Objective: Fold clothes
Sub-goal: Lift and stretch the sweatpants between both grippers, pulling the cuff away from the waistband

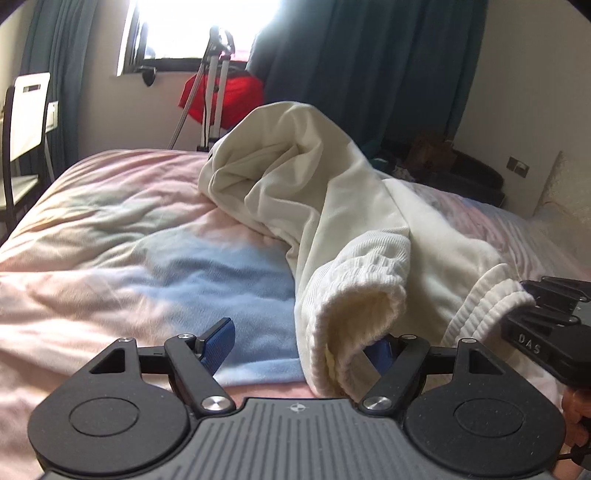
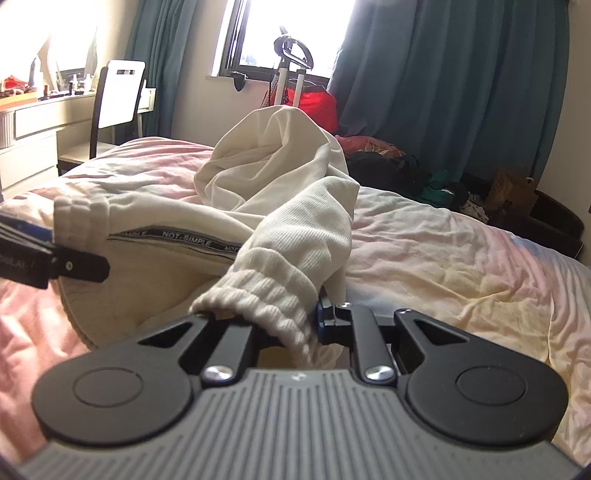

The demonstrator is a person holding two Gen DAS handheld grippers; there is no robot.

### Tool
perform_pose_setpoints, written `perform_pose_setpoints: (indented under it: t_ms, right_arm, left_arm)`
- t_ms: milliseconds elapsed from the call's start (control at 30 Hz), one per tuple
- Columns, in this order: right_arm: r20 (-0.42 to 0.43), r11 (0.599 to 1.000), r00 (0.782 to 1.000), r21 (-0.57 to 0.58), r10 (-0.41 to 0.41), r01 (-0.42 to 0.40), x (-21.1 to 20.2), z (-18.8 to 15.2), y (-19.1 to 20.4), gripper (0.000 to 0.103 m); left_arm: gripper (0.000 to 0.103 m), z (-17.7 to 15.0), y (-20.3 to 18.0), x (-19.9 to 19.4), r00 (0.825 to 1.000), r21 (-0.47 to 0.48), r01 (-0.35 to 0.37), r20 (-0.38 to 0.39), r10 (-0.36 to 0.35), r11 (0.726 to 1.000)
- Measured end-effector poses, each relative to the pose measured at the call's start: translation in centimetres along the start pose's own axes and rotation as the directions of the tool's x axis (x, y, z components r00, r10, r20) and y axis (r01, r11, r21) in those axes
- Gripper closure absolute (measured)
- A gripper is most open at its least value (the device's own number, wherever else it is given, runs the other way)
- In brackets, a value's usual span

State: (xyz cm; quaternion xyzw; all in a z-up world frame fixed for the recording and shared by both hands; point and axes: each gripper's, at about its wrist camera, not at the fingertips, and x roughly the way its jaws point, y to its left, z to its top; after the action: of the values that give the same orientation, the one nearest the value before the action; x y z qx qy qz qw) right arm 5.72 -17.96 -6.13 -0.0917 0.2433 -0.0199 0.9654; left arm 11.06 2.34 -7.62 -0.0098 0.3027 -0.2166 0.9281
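Folding barely begun: the cream ribbed-cuff sweatshirt (image 1: pixel 295 192) lies crumpled mid-bed on the pastel duvet (image 1: pixel 110 229). Left gripper (image 1: pixel 299 345) spread wide around the near cuff; right gripper (image 2: pixel 269 325) clamps another cuff.

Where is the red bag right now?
The red bag sits beyond the far edge of the bed, under the window, behind the piled cream sweatshirt in both wrist views.

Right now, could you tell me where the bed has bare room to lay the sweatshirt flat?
The duvet is bare left of the sweatshirt, out to the chair. Another bare stretch lies right of the sweatshirt toward the curtains. It is crowded near both grippers, left gripper and right gripper, where the cuffs bunch.
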Motion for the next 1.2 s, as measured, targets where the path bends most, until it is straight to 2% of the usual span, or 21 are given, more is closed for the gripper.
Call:
perform_pose_setpoints:
  t_ms: [100,167,267,300,333,367,467,533,600,667,733,767,867,900,967,1000,1067,1100,1200]
  right_arm:
    - [-0.012,1.0,1.0,-0.005,0.002,-0.002,0.4,-0.1,0.2,0.087]
    - [-0.014,1.0,1.0,-0.008,-0.001,0.001,0.4,-0.3,0.3,0.087]
    - [-0.023,1.0,1.0,-0.025,-0.007,0.007,0.6,-0.5,0.5,0.087]
    - [-0.025,0.999,1.0,-0.033,-0.008,0.007,0.6,-0.5,0.6,0.087]
    - [-0.023,0.999,1.0,-0.042,-0.01,0.009,0.6,-0.5,0.7,0.087]
    - [-0.022,0.999,1.0,-0.051,-0.013,0.011,0.6,-0.5,0.8,0.087]
    - [-0.007,0.992,0.999,-0.118,-0.04,0.039,0.5,-0.6,1.7,0.086]
    - [0.009,0.978,0.998,-0.198,-0.064,0.064,0.5,-0.9,2.7,0.086]
    - [-0.009,0.959,0.998,-0.277,-0.057,0.053,0.9,-1.6,3.9,0.086]
    - [-0.042,0.938,0.998,-0.345,-0.039,0.023,1.6,-2.4,5.2,0.086]
    - [-0.075,0.912,0.997,-0.411,-0.024,-0.009,2.2,-3.2,6.4,0.085]
    - [-0.092,0.897,0.996,-0.442,-0.017,-0.026,2.5,-3.6,7.0,0.084]
    - [-0.08,0.867,0.996,-0.493,0.036,-0.071,2.6,-4.1,8.7,0.083]
    - [-0.068,0.862,0.996,-0.5,0.057,-0.083,2.2,-4.0,9.0,0.082]
    - [-0.043,0.853,0.994,-0.51,0.098,-0.106,1.2,-3.6,9.4,0.08]
    - [-0.024,0.858,0.993,-0.501,0.12,-0.115,0.3,-3.2,9.2,0.079]
    - [0.007,0.878,0.984,-0.453,0.178,-0.155,-1.6,-2.3,8.3,0.069]
    - [0.016,0.891,0.976,-0.411,0.216,-0.19,-2.3,-1.8,7.5,0.068]
    - [0.003,0.914,0.954,-0.285,0.301,-0.287,-3.2,-0.9,5.7,0.056]
  left_arm:
    - [0.029,0.1,-1.1,-0.1,0.998,0.05,-0.001,0.06,-0.002,0.999]
    - [0.029,0.4,-0.9,0.1,0.997,0.008,0.021,0.078,-0.021,1.0]
    - [0.044,0.7,-0.2,0.5,0.993,-0.072,0.067,0.102,-0.06,0.995]
    - [0.058,0.8,0.0,0.6,0.992,-0.083,0.087,0.101,-0.078,0.993]
    - [0.076,0.9,0.2,0.7,0.99,-0.094,0.106,0.1,-0.097,0.99]
    - [0.076,0.9,0.5,0.8,0.988,-0.105,0.126,0.1,-0.115,0.987]
    - [0.079,1.4,3.5,-0.4,0.98,-0.248,0.159,0.157,-0.122,0.956]
    - [0.079,1.7,5.6,-1.3,0.973,-0.339,0.184,0.195,-0.122,0.923]
    - [0.08,2.0,7.7,-2.1,0.965,-0.426,0.21,0.232,-0.118,0.88]
    - [0.08,2.3,9.7,-3.0,0.957,-0.508,0.238,0.269,-0.11,0.828]
    - [0.081,2.4,12.3,-3.6,0.952,-0.595,0.249,0.296,-0.079,0.764]
    - [0.081,2.4,14.2,-3.6,0.955,-0.647,0.235,0.294,-0.047,0.725]
    - [0.083,2.1,18.8,-1.9,0.981,-0.757,0.151,0.196,0.0,0.636]
    - [0.084,1.9,19.9,-1.1,0.988,-0.77,0.109,0.152,0.015,0.629]
    - [0.084,1.5,21.5,0.4,0.997,-0.765,0.032,0.074,0.037,0.643]
    - [0.084,1.3,22.1,1.0,0.998,-0.76,0.016,0.049,0.033,0.65]
    - [0.084,1.2,22.6,1.4,0.999,-0.736,0.021,0.04,0.012,0.677]
    - [0.084,1.1,22.9,1.5,0.999,-0.723,0.024,0.036,0.002,0.69]
    - [0.084,1.4,22.3,1.1,0.998,-0.678,0.043,0.067,0.003,0.734]
